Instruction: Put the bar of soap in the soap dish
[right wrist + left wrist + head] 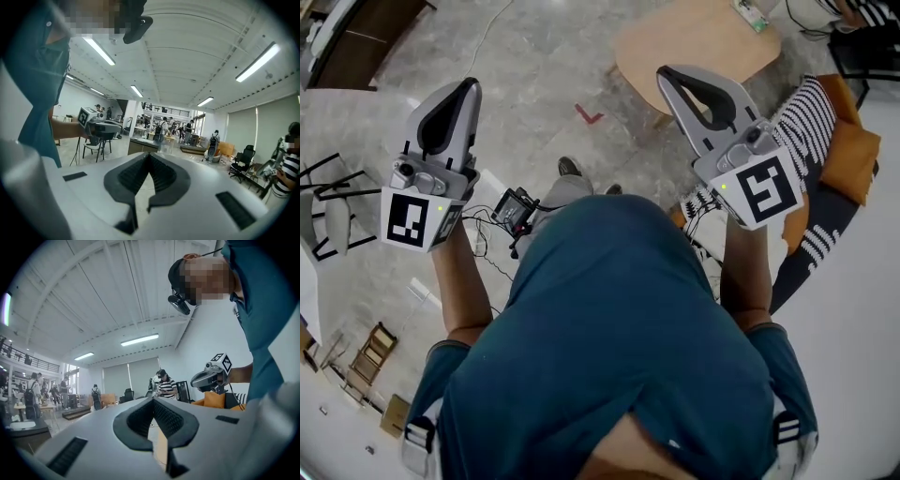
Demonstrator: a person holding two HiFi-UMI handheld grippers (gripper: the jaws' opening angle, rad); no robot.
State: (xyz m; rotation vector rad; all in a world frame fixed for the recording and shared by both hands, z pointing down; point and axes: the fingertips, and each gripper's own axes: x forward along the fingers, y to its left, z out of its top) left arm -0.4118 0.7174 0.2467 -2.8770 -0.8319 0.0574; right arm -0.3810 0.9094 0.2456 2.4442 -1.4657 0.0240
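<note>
While a person in a teal shirt point(619, 319) is standing on the grey floor point(534, 75), both hands are holding grippers out in front. On the near left, the left gripper point(471, 86) is showing its jaws together, tips touching, nothing between them. The right gripper point(666, 73) is showing the same. Farther off, a round wooden table point(694, 42) is standing at the far right, with an orange cushion point(853, 159) lying right of it. Neither the bar of soap nor the soap dish is appearing in any view, so their place cannot be told.
</note>
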